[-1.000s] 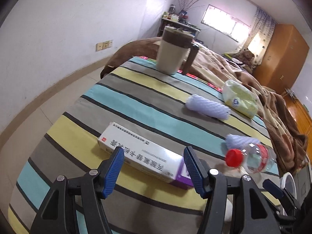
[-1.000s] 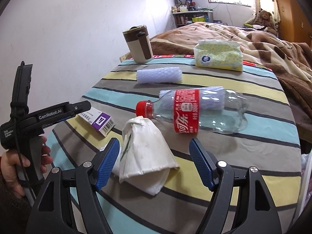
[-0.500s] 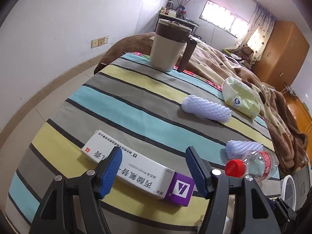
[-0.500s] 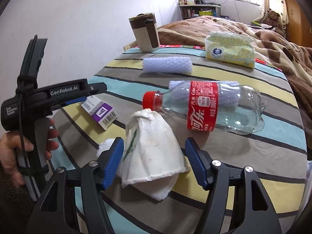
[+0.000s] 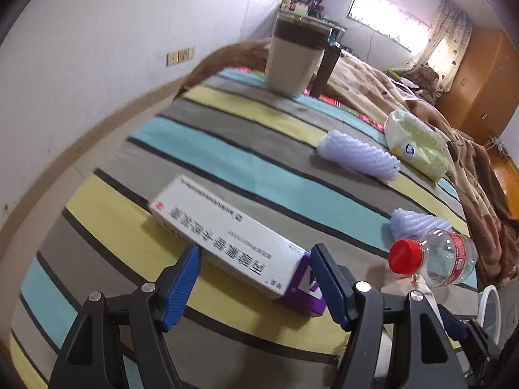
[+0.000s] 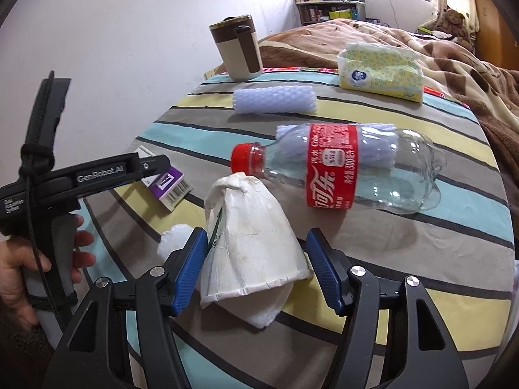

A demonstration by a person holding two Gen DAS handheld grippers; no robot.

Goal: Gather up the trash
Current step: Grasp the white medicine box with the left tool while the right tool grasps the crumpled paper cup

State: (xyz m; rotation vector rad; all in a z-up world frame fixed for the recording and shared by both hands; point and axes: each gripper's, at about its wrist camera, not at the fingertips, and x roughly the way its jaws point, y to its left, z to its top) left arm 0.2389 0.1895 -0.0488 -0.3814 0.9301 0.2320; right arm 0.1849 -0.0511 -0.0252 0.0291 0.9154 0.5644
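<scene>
A white medicine box (image 5: 220,227) with a purple end lies flat on the striped cloth (image 5: 201,149). It runs slantwise between the fingers of my left gripper (image 5: 254,251), whose jaws stand apart and do not squeeze it. My right gripper (image 6: 256,236) is shut on a crumpled white paper cup (image 6: 253,243) that lies on its side over a white tissue (image 6: 259,311). Just beyond the cup lies an empty clear bottle (image 6: 331,175) with a red cap and red label, also seen as the bottle (image 5: 434,256) in the left wrist view.
A white foam net sleeve (image 6: 274,99) lies mid-cloth, and another shows behind the bottle. A brown-and-cream mug (image 6: 236,52) and a yellow tissue pack (image 6: 379,71) stand at the far edge. A hand (image 6: 19,259) holds the left tool. A brown blanket covers the bed behind.
My right jaws have narrowed onto the paper cup. The left gripper has tipped and shifted a little, so the box now reaches further in between its fingers.
</scene>
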